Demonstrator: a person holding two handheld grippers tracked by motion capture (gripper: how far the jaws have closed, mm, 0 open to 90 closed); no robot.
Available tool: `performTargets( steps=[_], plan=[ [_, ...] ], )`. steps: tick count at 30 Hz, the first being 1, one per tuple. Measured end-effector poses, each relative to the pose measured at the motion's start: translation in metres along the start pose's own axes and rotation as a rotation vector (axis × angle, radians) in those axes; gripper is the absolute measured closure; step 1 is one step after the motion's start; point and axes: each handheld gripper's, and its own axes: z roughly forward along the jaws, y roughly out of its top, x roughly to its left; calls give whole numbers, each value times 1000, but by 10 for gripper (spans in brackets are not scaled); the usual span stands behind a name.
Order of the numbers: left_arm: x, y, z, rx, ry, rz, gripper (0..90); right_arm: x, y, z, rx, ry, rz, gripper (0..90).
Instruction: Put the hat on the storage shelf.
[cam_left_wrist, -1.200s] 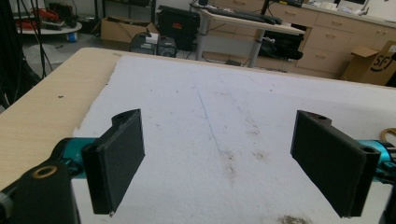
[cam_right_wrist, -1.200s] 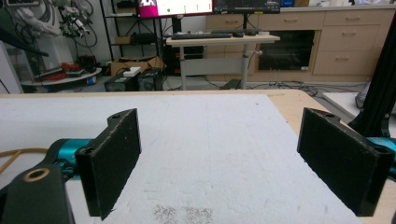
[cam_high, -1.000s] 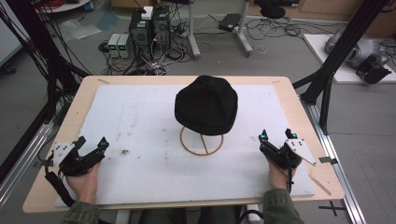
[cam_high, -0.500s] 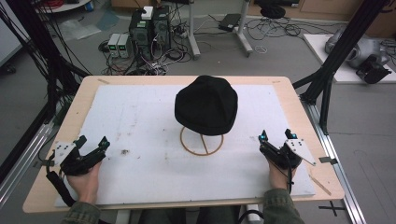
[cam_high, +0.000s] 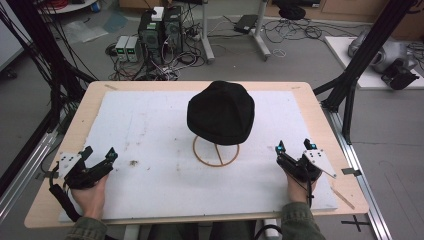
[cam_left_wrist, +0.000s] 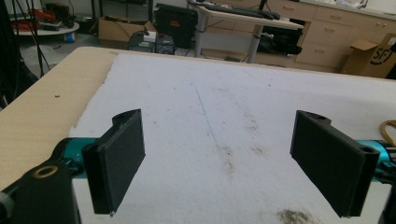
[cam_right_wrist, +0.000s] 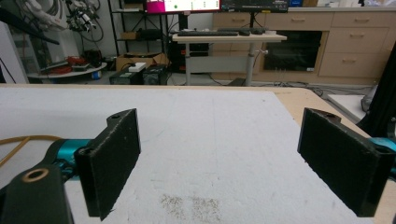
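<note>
Both wide apart, left gripper (cam_high: 98, 154) and right gripper (cam_high: 295, 146) flank the black hat (cam_high: 220, 112) on its stand

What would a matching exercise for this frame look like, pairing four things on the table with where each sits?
Things:
1. black hat
2. ring base
3. left gripper
4. right gripper

Places:
A. near right edge of the white mat, jaws apart
B. flat on the mat under the hat
C. raised on the stand, mid-table
D. near left edge of the mat, jaws apart

Pairs: 1-C, 2-B, 3-D, 4-A
</note>
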Motion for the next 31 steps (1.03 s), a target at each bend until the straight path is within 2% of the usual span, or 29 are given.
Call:
performTargets(
  steps=[31],
  plan=[
    [0,-1,3,13,-4,-1,182,-1,-2,1,15,12,-12,124]
  ],
)
